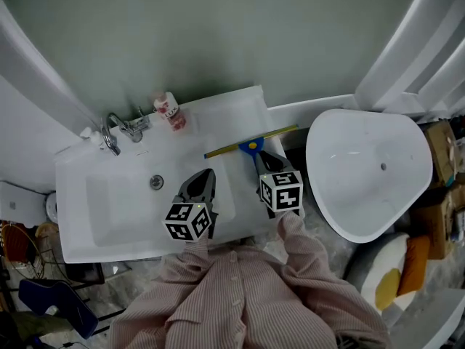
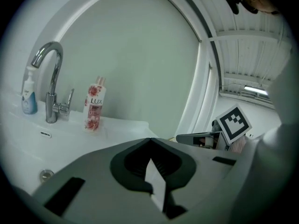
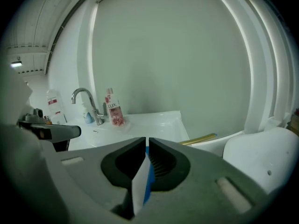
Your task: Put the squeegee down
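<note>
1. At the right of the head view, a white freestanding bathtub is seen, set just beside the washbasin.
2. A white washbasin is set against the pale green wall; its flat ledge extends to the right, toward the bathtub.
3. A striped shirt sleeve of the person is seen at the lower edge, behind both grippers.
4. The left gripper is held over the right part of the basin bowl; its jaws are brought fully together, tip to tip, and nothing is held between them.
5. The right gripper is held over the right ledge; its jaws are closed almost together on the squeegee's blue handle.
6. The squeegee is gripped by the right gripper, its yellow blade lying crosswise above the ledge, one end reaching past the ledge toward the bathtub. Contact with the ledge cannot be told.
7. A chrome faucet is mounted at the back of the bowl.
8. A pink LUX bottle is stood upright just right of the faucet.
9. A small white and blue bottle is stood left of the faucet.
10. A round drain is seen in the bowl.
</note>
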